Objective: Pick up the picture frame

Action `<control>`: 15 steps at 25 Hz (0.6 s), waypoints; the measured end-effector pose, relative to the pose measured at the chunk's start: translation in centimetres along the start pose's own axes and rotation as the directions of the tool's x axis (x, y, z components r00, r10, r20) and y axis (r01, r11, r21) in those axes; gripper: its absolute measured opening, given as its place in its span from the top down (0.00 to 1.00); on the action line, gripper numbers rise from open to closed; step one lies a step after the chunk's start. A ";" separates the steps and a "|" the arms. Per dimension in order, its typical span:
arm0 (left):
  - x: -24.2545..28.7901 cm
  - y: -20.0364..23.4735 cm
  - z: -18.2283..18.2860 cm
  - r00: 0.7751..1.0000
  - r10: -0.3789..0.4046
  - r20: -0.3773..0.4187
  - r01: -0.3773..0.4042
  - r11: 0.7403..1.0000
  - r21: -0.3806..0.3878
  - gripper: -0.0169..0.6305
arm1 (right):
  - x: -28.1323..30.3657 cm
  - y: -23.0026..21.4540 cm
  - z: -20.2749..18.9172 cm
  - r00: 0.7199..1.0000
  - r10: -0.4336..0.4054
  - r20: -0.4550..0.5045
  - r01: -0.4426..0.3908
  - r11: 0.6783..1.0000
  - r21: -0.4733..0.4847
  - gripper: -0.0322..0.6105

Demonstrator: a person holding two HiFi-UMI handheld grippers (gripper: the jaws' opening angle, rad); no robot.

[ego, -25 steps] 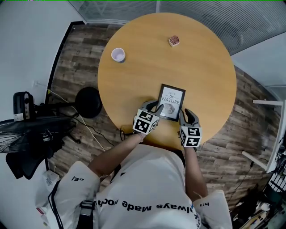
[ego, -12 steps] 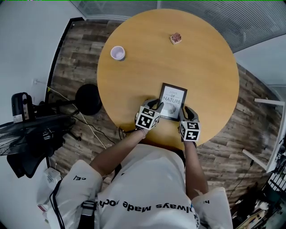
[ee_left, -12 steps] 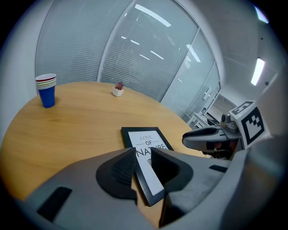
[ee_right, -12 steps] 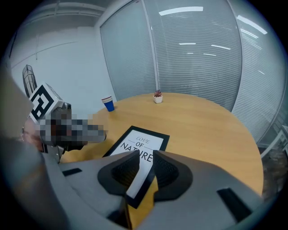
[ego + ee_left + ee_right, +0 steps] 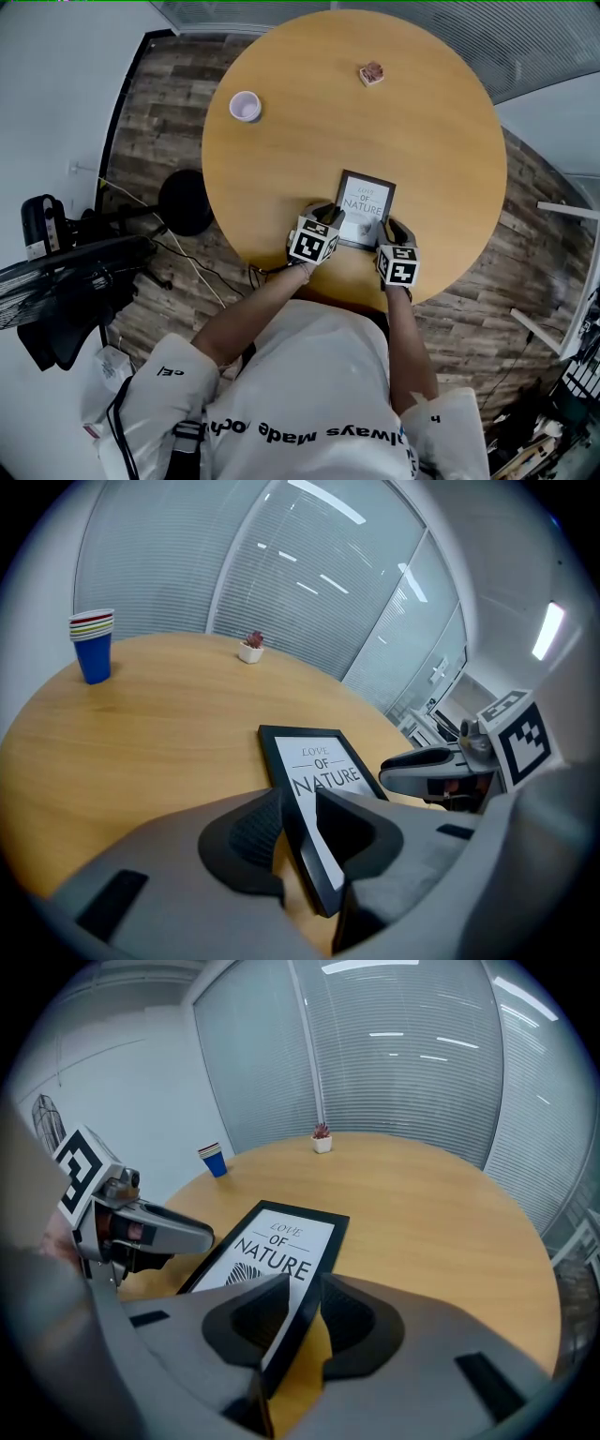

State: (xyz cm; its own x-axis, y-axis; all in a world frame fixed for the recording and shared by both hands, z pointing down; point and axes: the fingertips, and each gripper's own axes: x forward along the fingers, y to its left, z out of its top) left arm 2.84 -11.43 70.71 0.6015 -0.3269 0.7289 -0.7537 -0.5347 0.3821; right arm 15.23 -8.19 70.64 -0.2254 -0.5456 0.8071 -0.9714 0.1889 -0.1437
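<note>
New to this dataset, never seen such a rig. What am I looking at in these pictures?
No robot: a person holds a two-jaw gripper in each hand. The head view looks down from a camera on the person's head; each gripper view rides on its gripper and looks along the jaws. On the round table are a picture frame, a stack of cups and a potted plant. The left gripper and the right gripper are each shut on the frame's near end, one per side.
</note>
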 end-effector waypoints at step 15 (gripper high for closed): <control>1.7 0.5 -1.5 0.999 0.000 -0.053 -0.001 1.000 -0.018 0.80 | 1.7 -0.2 -1.8 0.998 0.023 -0.050 -0.021 0.999 0.035 0.78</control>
State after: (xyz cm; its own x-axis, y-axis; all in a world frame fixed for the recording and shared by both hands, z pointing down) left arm 3.11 -11.09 72.94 0.5862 -0.2852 0.7583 -0.7591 -0.5203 0.3912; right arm 15.18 -7.70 73.09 -0.2438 -0.4993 0.8314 -0.9684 0.1721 -0.1806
